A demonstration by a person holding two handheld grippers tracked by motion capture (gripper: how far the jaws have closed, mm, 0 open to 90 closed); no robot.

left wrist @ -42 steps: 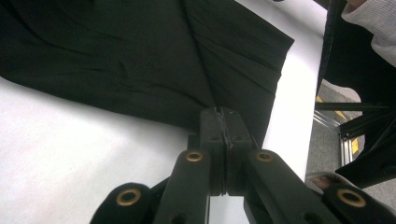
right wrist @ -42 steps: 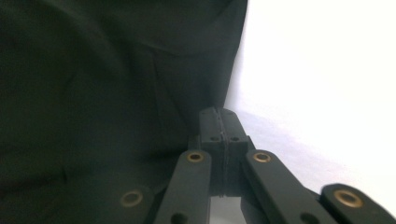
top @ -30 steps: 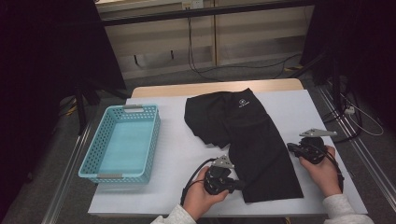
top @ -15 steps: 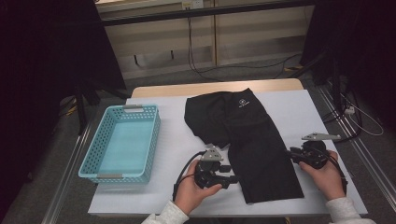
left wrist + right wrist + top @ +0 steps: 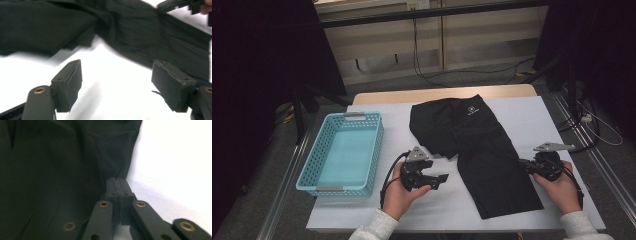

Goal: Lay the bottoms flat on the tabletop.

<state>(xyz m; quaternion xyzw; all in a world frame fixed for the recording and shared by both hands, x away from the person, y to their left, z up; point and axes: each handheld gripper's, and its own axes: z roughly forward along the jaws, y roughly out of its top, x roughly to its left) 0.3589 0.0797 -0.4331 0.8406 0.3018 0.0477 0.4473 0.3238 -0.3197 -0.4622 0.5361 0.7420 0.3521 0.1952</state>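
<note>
Garment (image 5: 477, 145): black, plain, w/ small white logo near upper edge. Basket (image 5: 343, 152): light blue/turquoise, lattice-pattern walls, grey handle tabs at both ends. Table cover (image 5: 532, 120): white, no pattern; far table edge light wood tone. Left gripper (image 5: 439, 178) & right gripper (image 5: 523, 163): black bodies, grey top plates, brass-coloured rivets. Sleeves (image 5: 374, 227): light grey/white.

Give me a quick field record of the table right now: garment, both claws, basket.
garment: black shorts spread flat on the white table, logo end far from the person
left claw: open, just been opening, nothing between its jaws, over bare table beside the shorts
right claw: shut at the shorts' right edge; cloth between the pads not discernible
basket: light blue basket, left of the shorts
</note>
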